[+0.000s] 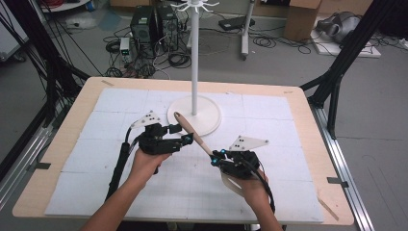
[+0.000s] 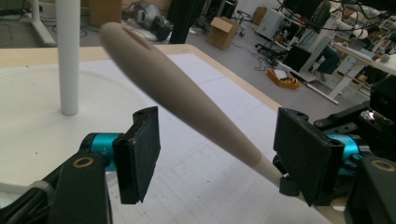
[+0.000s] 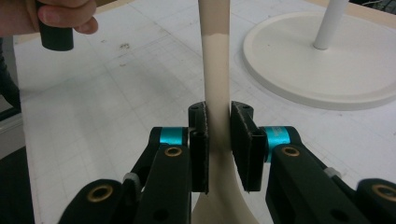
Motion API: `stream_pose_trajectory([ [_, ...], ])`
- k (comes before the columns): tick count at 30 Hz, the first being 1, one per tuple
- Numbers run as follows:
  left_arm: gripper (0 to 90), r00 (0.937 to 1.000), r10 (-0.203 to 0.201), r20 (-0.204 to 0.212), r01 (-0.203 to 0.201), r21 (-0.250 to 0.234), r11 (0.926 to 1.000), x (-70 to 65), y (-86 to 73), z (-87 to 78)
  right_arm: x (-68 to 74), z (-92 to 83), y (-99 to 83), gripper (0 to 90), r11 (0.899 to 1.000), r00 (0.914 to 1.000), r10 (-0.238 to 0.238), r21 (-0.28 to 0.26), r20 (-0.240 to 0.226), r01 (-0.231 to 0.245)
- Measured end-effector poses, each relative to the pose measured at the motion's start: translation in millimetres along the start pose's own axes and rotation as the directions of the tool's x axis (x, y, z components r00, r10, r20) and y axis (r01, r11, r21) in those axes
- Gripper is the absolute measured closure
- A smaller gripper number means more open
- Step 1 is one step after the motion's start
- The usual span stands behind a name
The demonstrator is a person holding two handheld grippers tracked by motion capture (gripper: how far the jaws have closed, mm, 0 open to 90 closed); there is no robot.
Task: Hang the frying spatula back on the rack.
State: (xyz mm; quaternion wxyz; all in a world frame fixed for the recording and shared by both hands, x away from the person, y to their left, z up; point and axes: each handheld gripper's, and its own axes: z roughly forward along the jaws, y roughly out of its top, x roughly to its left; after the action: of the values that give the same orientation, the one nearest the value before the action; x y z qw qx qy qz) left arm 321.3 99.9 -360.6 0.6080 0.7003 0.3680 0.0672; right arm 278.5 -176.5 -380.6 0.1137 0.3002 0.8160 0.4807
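While the right tool (image 3: 218, 135) is clamped on the spatula (image 1: 192, 134) neck above the tabletop (image 1: 96, 159), left tool (image 2: 217, 149) stands apart around its handle; light, stiff, smooth, so grip mid-handle

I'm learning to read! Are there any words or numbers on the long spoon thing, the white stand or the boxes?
None can be read.
Beige utensil: plain, no print.
White stand: plain.
Cardboard box on the floor: any print is too small and blurred.
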Motion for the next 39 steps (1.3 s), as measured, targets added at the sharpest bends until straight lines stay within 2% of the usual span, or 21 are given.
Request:
stream_pose_trajectory([
  [3, 37.3, 0.9996, -0.021, -0.019, 0.02, -0.002, 0.9998, -0.2, 1.4, 3.4, 3.6, 0.5, 1.8, 77.9, 1.0, 0.9999, -0.014, 0.001, 0.005, 0.014],
  [5, 44.9, 0.9993, -0.035, -0.016, 0.035, -0.006, 0.9994, 0.4, 1.7, 4.5, 5.6, 1.0, 2.5, 77.9, 1.0, 0.9998, -0.022, -0.003, 0.004, 0.022],
  [6, 44.9, 0.9991, -0.04, -0.017, 0.039, -0.006, 0.9992, 0.5, 2.0, 4.4, 6.3, 1.3, 2.9, 77.9, 1.0, 0.9997, -0.025, -0.002, 0.007, 0.025],
  [7, 50.2, 0.9988, -0.045, -0.019, 0.045, -0.01, 0.999, 1.3, 2.7, 3.8, 6.8, 1.6, 3.3, 77.8, 1.0, 0.9997, -0.022, -0.007, 0.014, 0.022],
  [10, 53.2, 0.9975, -0.068, -0.018, 0.068, -0.012, 0.9976, 2.2, 3.4, 3.7, 6.8, 1.7, 3.8, 77.8, 1.0, 0.9996, -0.017, -0.011, 0.021, 0.018],
  [16, 58.9, 0.9928, -0.12, 0.003, 0.12, -0.034, 0.9922, 4.7, 6.3, 3.5, 9.8, 4.8, 6.9, 77.8, 1.0, 0.9989, -0.011, -0.011, 0.047, 0.011],
  [20, 65.5, 0.9892, -0.139, 0.048, 0.142, -0.061, 0.988, 3.7, 10.8, 1.0, 13.2, 8.8, 9.5, 77.7, 1.0, 0.9981, -0.021, -0.006, 0.058, 0.021],
  [21, 67.7, 0.989, -0.131, 0.07, 0.136, -0.075, 0.9879, 1.1, 13.1, -0.1, 15.1, 10.4, 10.6, 77.6, 1.0, 0.9978, -0.021, -0.003, 0.062, 0.022],
  [23, 68.7, 0.9883, -0.127, 0.084, 0.134, -0.079, 0.9878, -0.2, 14.5, -0.8, 15.1, 11.0, 10.9, 77.6, 1.0, 0.9978, -0.025, -0.008, 0.061, 0.026],
  [25, 70.9, 0.9843, -0.129, 0.121, 0.14, -0.088, 0.9862, -3.1, 17.7, -2.1, 16.0, 10.9, 11.5, 77.6, 1.0, 0.998, -0.022, -0.015, 0.059, 0.023],
  [29, 72.6, 0.9804, -0.102, 0.169, 0.121, -0.106, 0.987, -10.2, 25.2, -4.3, 18.4, 7.1, 14.1, 77.5, 0.999, 0.9988, -0.019, -0.045, 0.046, 0.021],
  [35, 73.2, 0.9755, -0.069, 0.209, 0.097, -0.128, 0.987, -16.1, 36.6, -7.5, 19.9, -2.9, 21.5, 77.2, 0.996, 0.9989, -0.028, -0.083, 0.039, 0.031],
  [39, 73.5, 0.9721, -0.043, 0.23, 0.075, -0.131, 0.9886, -17.6, 40.0, -8.8, 19.1, -5.0, 24.7, 76.0, 0.996, 0.9995, -0.028, -0.089, 0.013, 0.029],
])
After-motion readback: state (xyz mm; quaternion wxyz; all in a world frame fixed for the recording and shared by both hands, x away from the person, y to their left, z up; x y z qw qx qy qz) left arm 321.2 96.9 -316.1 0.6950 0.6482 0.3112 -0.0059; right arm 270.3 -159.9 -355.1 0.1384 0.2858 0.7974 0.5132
